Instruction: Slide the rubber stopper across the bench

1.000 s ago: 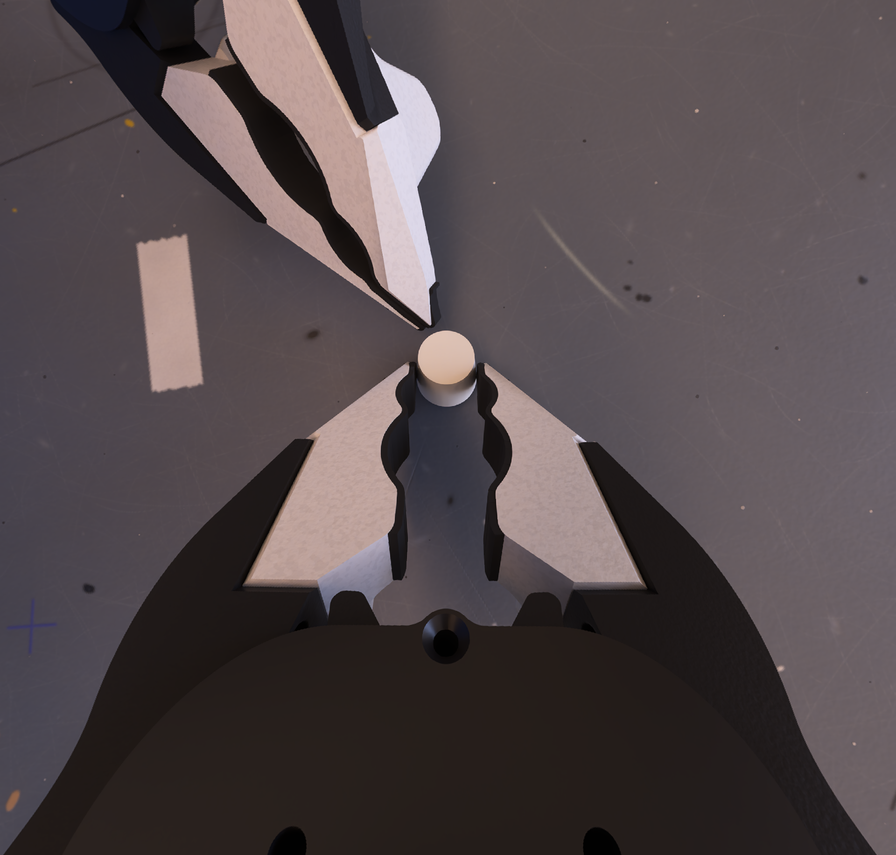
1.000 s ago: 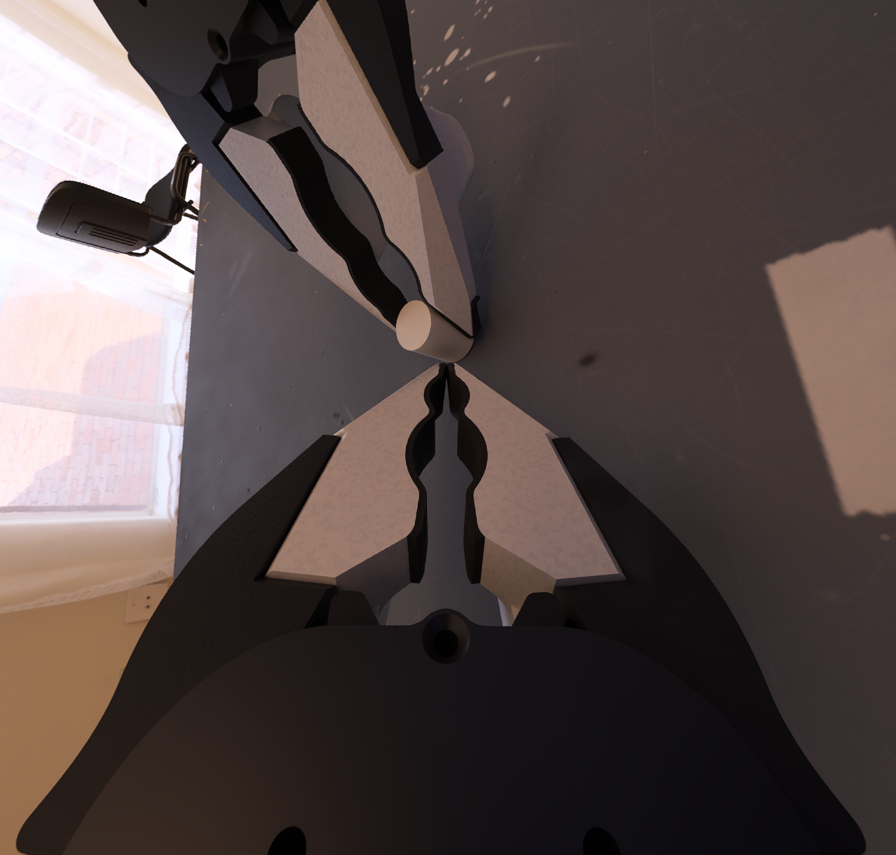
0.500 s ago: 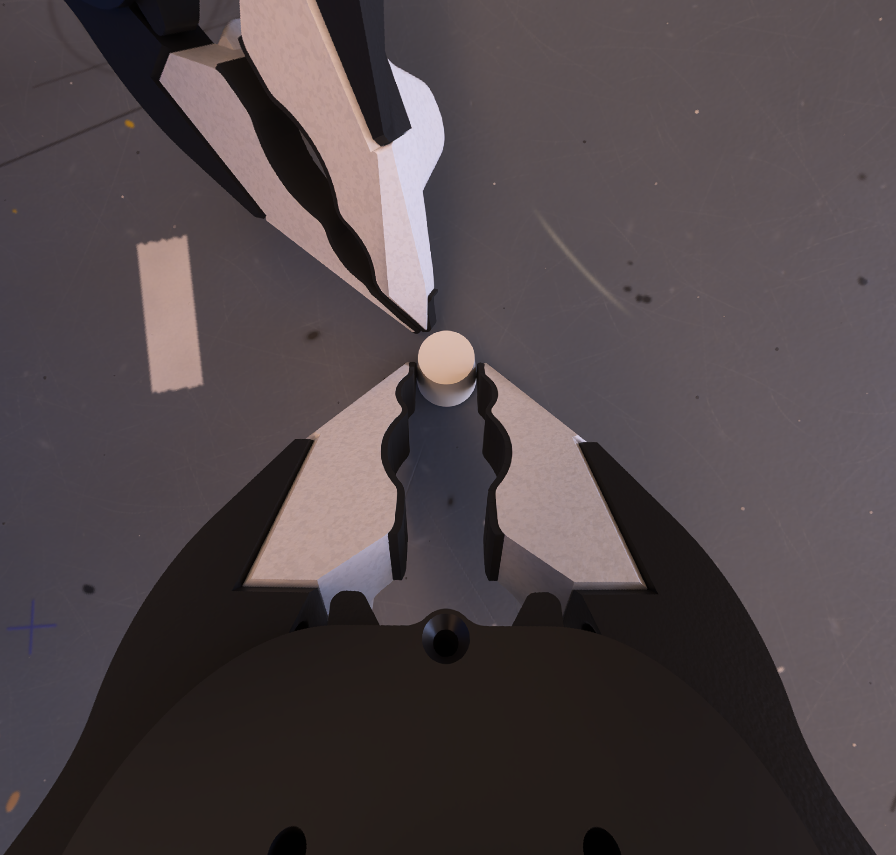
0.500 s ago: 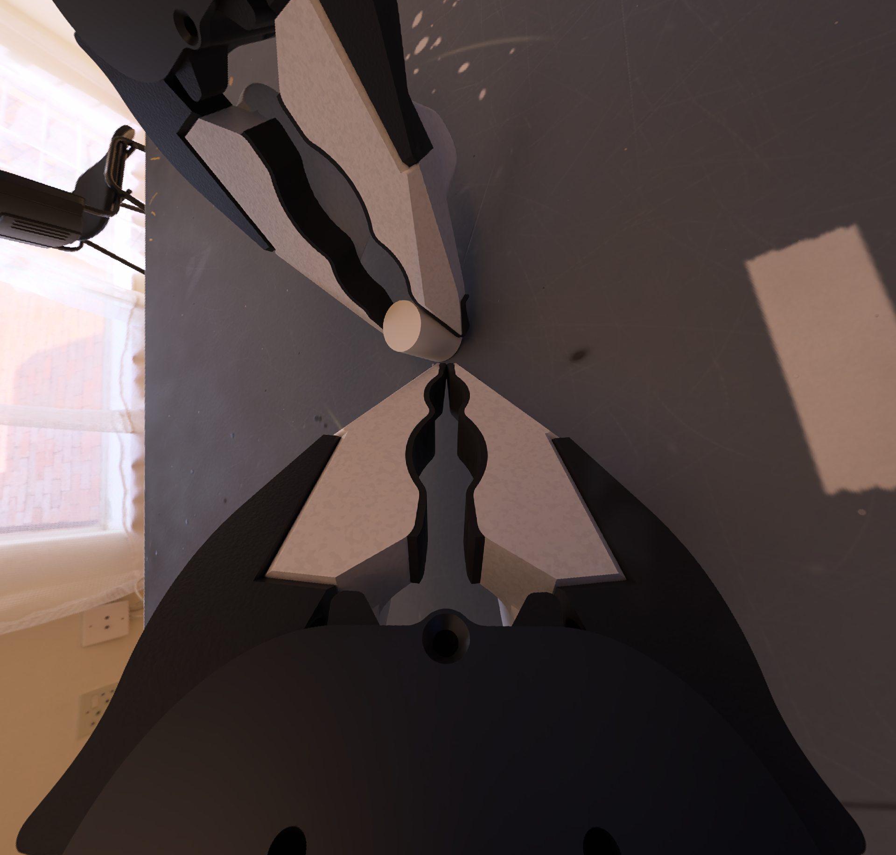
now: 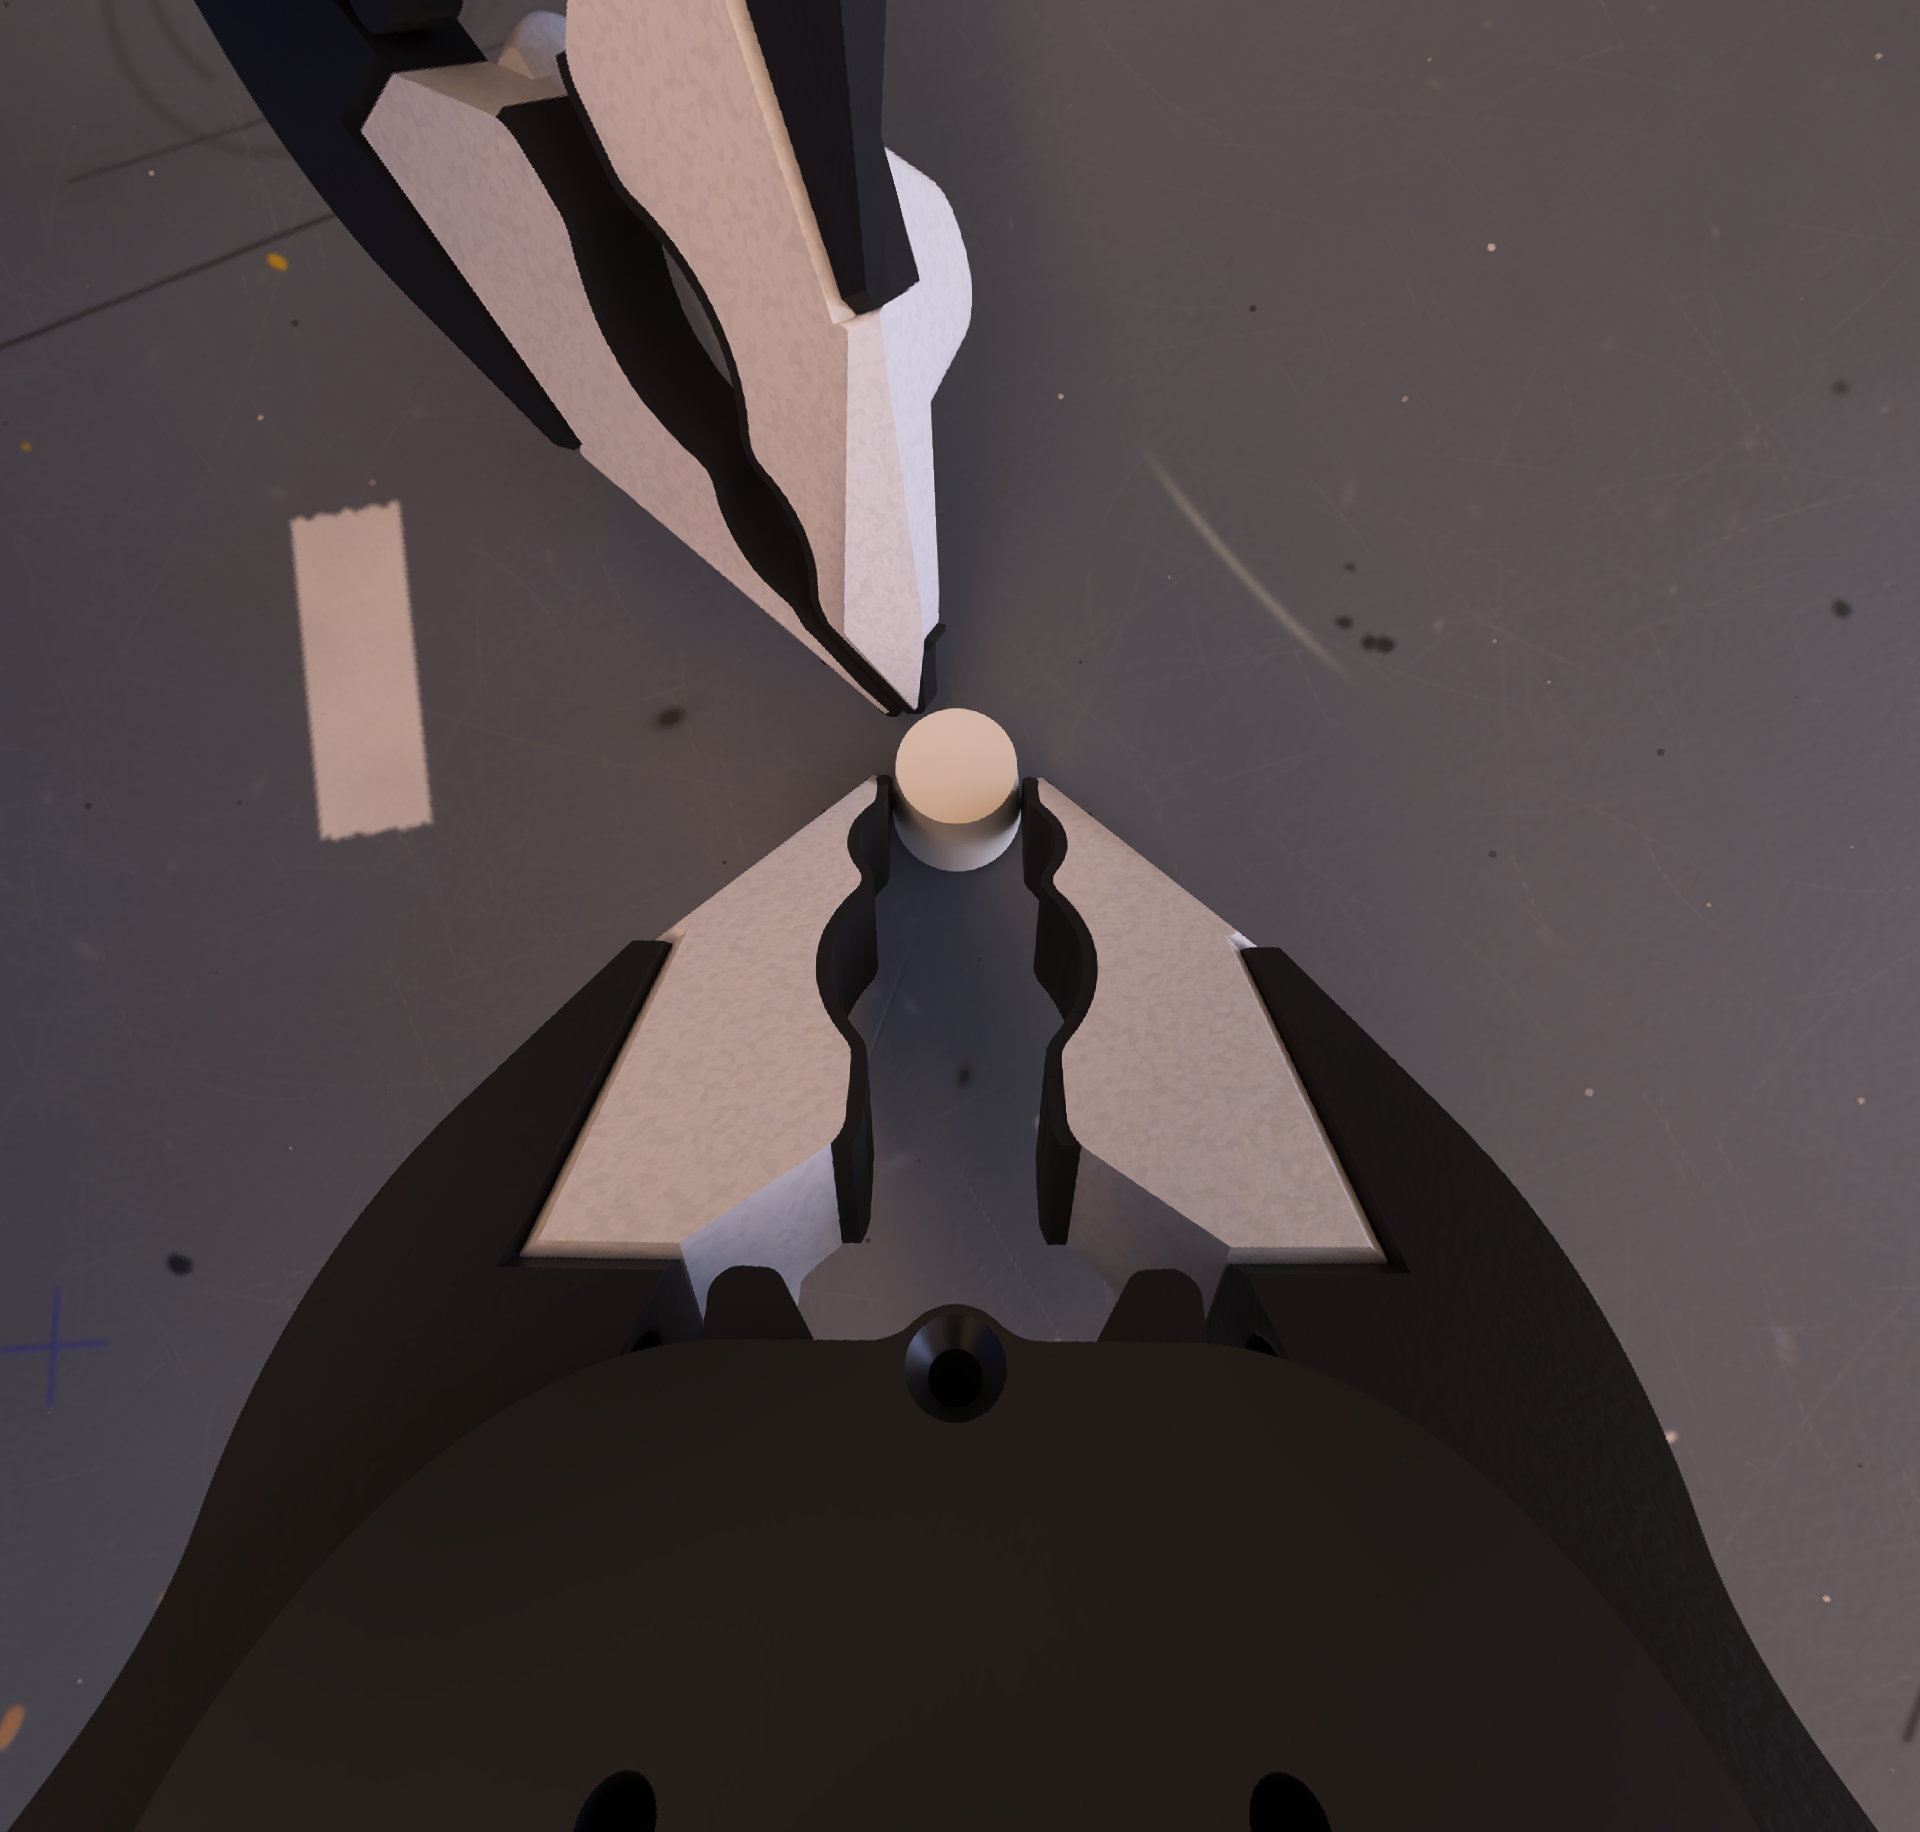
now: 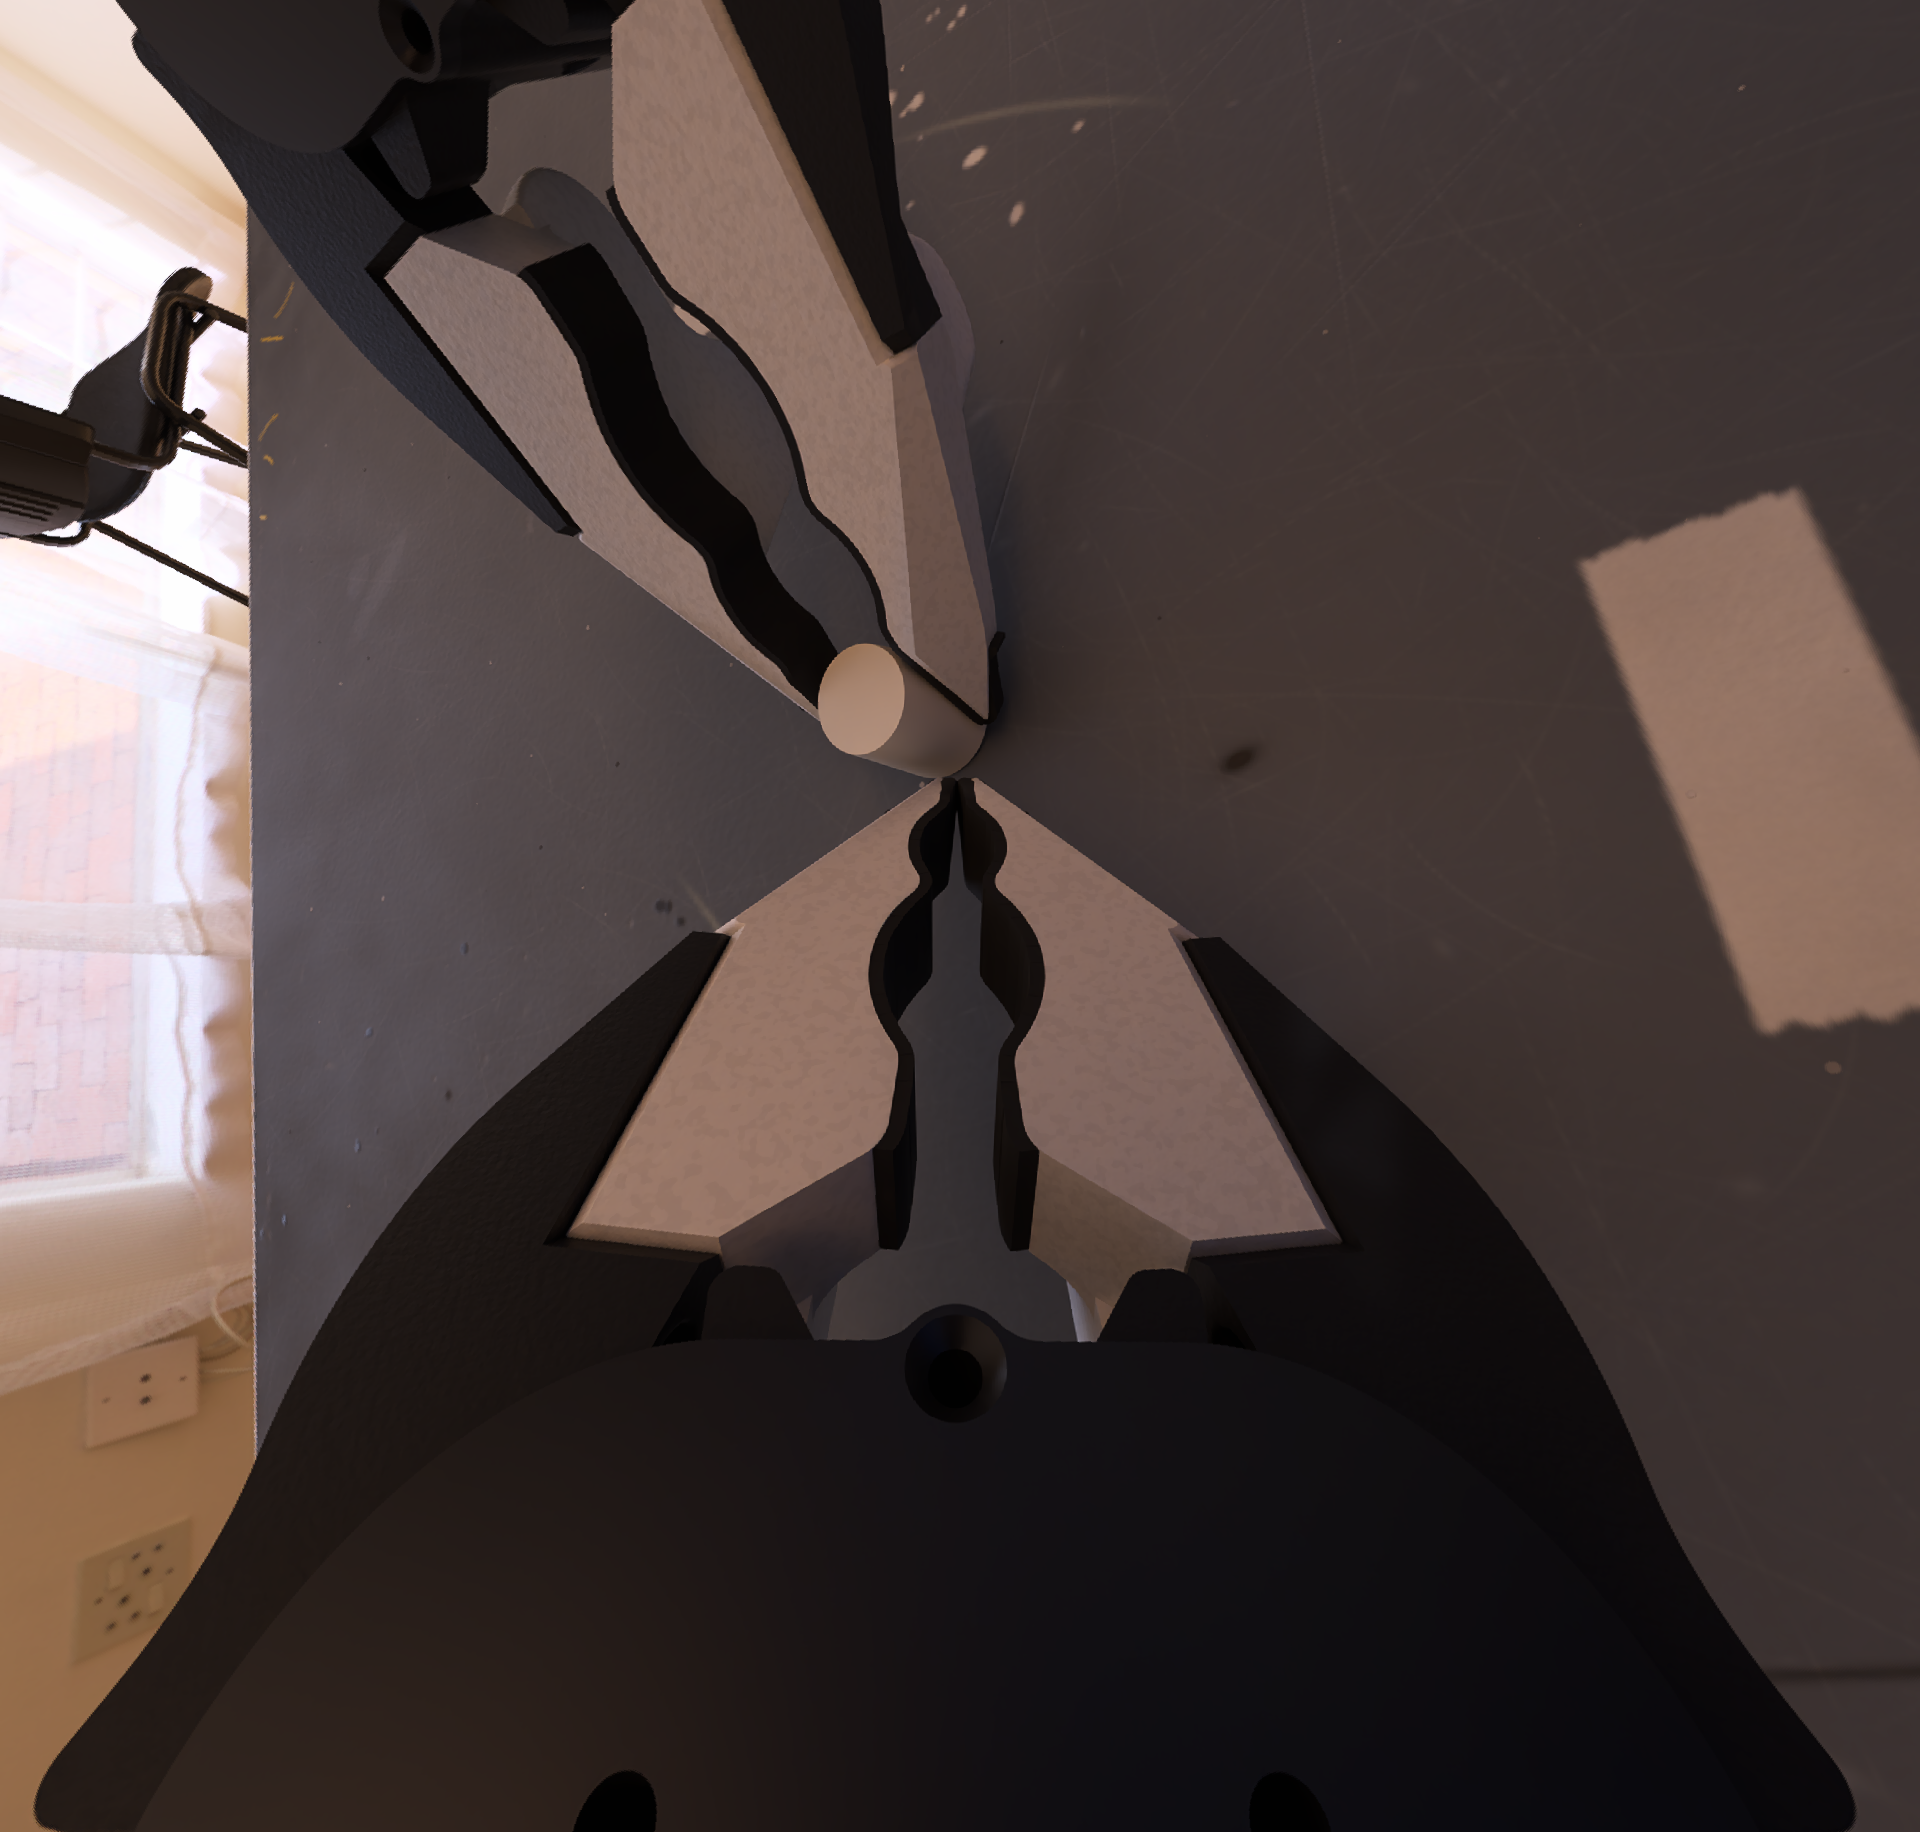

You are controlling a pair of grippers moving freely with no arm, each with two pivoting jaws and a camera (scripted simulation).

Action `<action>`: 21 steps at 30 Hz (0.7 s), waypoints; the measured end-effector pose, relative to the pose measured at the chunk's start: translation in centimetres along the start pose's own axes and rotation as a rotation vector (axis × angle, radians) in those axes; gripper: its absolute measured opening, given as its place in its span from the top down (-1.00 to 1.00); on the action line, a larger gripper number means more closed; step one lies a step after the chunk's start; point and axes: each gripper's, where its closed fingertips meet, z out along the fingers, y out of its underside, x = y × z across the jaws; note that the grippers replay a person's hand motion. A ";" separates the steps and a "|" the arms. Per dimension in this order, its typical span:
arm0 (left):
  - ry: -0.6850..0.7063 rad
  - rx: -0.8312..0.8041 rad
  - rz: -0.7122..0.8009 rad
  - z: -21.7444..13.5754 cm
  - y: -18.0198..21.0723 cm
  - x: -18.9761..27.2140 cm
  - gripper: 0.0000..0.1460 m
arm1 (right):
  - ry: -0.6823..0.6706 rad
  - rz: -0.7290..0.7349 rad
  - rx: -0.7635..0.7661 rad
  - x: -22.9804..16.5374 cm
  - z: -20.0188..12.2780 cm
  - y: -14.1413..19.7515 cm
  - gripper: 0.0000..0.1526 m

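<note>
Your left tongs have the rubber stopper pinched right at the tips, one finger on each side of it. The stopper is a small pale cylinder standing upright on the dark grey table, flat round top facing up, and the tips only catch its near half, so the far half pokes out past them.

Your right tongs are squeezed almost all the way together with nothing between them, just a thin slit at the tips. They come in from the opposite side, and their point sits just beside the stopper's far edge; you can't really tell from either view whether it's touching or a hair off. In the left wrist view you see them as the pale wedge angling down from the upper left.

Other stuff on the table: a strip of pale tape off to the left of the stopper, well apart from it, plus specks and scratches all over the surface. From the right wrist view, the table edge runs along the left, with a bright window behind it and a black clamp-on gadget hanging at that edge.
</note>
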 end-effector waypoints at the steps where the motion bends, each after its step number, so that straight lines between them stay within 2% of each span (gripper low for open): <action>1: 0.000 0.000 0.000 0.0 0.0 0.0 0.66 | 0.003 -0.001 0.000 0.0 0.0 0.0 1.00; 21: 0.000 -0.002 -0.004 0.0 0.0 0.0 0.66 | 0.140 -0.079 0.015 0.1 0.0 0.1 1.00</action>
